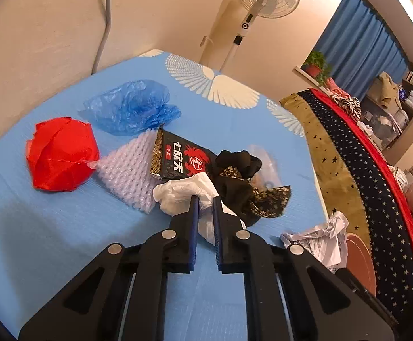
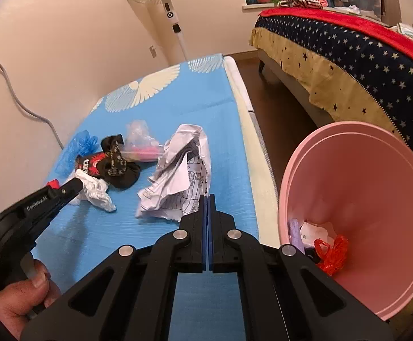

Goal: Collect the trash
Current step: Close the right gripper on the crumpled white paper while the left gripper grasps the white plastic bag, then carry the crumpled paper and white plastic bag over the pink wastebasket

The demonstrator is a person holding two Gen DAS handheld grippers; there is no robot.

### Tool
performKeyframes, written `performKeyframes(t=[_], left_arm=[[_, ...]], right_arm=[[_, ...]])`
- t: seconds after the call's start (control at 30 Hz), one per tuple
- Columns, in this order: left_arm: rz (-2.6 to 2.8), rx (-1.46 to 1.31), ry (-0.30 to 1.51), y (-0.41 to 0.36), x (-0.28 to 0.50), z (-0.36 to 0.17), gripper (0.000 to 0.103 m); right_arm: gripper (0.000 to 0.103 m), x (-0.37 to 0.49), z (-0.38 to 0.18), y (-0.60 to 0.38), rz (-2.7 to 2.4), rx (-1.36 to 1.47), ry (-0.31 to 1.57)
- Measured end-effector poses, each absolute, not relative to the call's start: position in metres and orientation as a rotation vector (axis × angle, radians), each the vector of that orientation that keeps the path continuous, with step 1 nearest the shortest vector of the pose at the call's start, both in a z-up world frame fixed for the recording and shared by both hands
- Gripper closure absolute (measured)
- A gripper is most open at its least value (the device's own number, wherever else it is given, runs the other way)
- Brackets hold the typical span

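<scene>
Left gripper [image 1: 205,197]: fingers pinching the white crumpled plastic bag [image 1: 183,193] on the blue mat [image 1: 64,241]; the bag bulges out past both tips
Right gripper [image 2: 207,196]: fingers pressed together, nothing between them; tips just short of the crumpled paper [image 2: 178,176]
Just past the left fingers: black patterned wrapper [image 1: 243,182] touching the bag on the right; black box with red crab print [image 1: 180,156] behind it; white foam net [image 1: 129,170] to the left
Further out: red plastic ball [image 1: 61,153] and blue plastic bag [image 1: 132,108], both left of the fingers
Right of the right fingers: pink bin [image 2: 362,199], off the mat, tilted towards the camera; orange netting [image 2: 331,253] and scraps inside
</scene>
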State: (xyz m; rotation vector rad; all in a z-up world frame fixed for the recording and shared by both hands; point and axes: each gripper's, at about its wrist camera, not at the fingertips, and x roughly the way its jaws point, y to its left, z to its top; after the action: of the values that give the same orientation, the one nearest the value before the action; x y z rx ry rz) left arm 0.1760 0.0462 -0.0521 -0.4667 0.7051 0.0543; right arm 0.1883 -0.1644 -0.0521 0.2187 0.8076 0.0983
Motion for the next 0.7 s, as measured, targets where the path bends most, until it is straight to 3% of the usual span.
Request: performKeyframes(t=[0.7], left_arm=[[-0.039,-0.305,0.622,0.025,0.112,-0.004,0.093]], right_arm=[[0.103,0.128,0.003,-0.179,0.063,0.209,0.704]])
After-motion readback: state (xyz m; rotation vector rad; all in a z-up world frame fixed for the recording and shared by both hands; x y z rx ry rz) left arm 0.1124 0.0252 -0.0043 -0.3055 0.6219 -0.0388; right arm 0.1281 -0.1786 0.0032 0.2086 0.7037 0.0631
